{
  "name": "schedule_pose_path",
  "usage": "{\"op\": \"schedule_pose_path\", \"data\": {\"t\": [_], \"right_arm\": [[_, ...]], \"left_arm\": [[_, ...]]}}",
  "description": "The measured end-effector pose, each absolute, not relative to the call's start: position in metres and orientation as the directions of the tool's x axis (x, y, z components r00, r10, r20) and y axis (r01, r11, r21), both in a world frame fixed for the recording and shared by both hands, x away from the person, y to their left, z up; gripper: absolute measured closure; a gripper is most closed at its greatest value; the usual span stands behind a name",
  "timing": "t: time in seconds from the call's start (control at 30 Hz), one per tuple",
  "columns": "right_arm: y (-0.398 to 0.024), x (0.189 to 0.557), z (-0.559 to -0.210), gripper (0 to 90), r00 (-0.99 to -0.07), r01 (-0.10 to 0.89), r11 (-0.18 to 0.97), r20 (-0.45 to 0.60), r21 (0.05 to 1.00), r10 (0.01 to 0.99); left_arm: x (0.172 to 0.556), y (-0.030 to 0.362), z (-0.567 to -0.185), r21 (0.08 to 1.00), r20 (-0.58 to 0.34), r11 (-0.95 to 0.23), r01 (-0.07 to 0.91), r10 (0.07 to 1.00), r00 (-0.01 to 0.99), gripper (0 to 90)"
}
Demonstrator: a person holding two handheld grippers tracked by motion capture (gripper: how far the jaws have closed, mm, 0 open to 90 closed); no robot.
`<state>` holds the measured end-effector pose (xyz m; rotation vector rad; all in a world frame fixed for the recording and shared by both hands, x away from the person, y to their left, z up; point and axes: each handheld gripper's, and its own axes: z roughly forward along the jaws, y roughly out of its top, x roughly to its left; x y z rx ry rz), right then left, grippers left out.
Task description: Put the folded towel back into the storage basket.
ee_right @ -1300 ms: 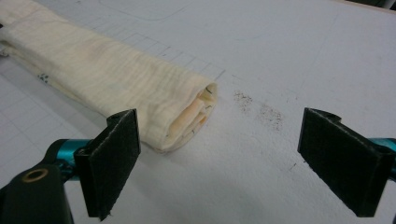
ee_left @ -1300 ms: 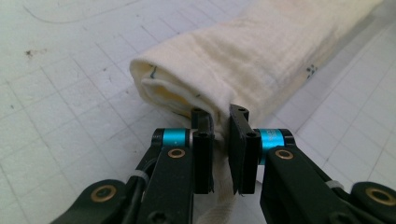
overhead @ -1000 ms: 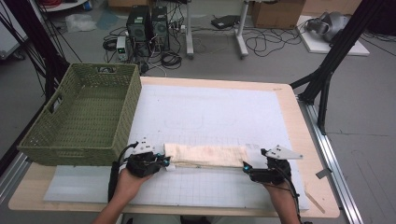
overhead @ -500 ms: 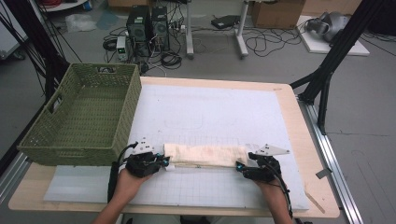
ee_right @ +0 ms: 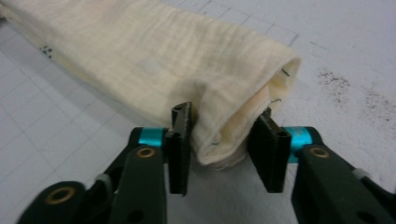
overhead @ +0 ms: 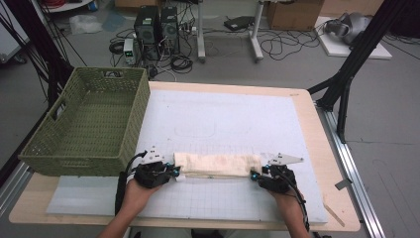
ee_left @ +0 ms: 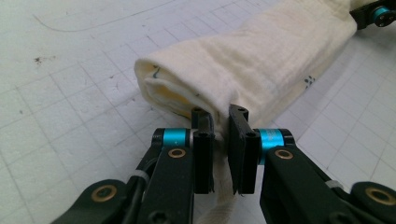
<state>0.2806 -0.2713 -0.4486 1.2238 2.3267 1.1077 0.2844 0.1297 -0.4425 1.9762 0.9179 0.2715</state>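
A cream folded cloth (overhead: 218, 164) lies as a long roll across the white mat (overhead: 223, 114) near the table's front. My left gripper (overhead: 174, 172) is at its left end. In the left gripper view the left gripper (ee_left: 219, 123) is shut on a thin edge of the cloth (ee_left: 252, 65). My right gripper (overhead: 253, 174) is at the right end. Its jaws have just been closing. In the right gripper view the right gripper (ee_right: 223, 126) has the bunched end of the cloth (ee_right: 140, 51) between its pads, which touch it on both sides.
A green woven basket (overhead: 89, 124) stands at the table's left, just behind my left hand. The mat covers most of the wooden tabletop (overhead: 317, 129). Black stand legs (overhead: 346, 84) rise beyond the right edge. Computers and cables lie on the floor behind.
My right gripper has edged left onto the cloth's right end and its jaws have narrowed around it. The left gripper and the cloth have stayed put.
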Motion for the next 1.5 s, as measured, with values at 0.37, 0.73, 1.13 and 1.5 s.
{"op": "schedule_pose_path", "data": {"t": [0.37, 0.73, 1.13, 1.5], "right_arm": [[-0.268, 0.279, -0.447, 77.6, -0.619, 0.566, 0.353, 0.101, 0.745, 0.779], [-0.272, 0.277, -0.44, 77.9, -0.625, 0.54, 0.327, 0.11, 0.775, 0.773], [-0.276, 0.275, -0.424, 77.9, -0.628, 0.496, 0.29, 0.107, 0.819, 0.771], [-0.265, 0.289, -0.4, 77.9, -0.659, 0.443, 0.308, 0.072, 0.842, 0.749]], "left_arm": [[0.284, 0.131, -0.44, 0.823, -0.156, -0.301, 0.482, 0.696, 0.7, 80.7], [0.281, 0.133, -0.432, 0.848, -0.156, -0.269, 0.456, 0.697, 0.7, 80.8], [0.278, 0.136, -0.416, 0.88, -0.132, -0.245, 0.406, 0.696, 0.706, 80.8], [0.276, 0.147, -0.382, 0.922, -0.103, -0.196, 0.334, 0.706, 0.701, 80.8]]}}
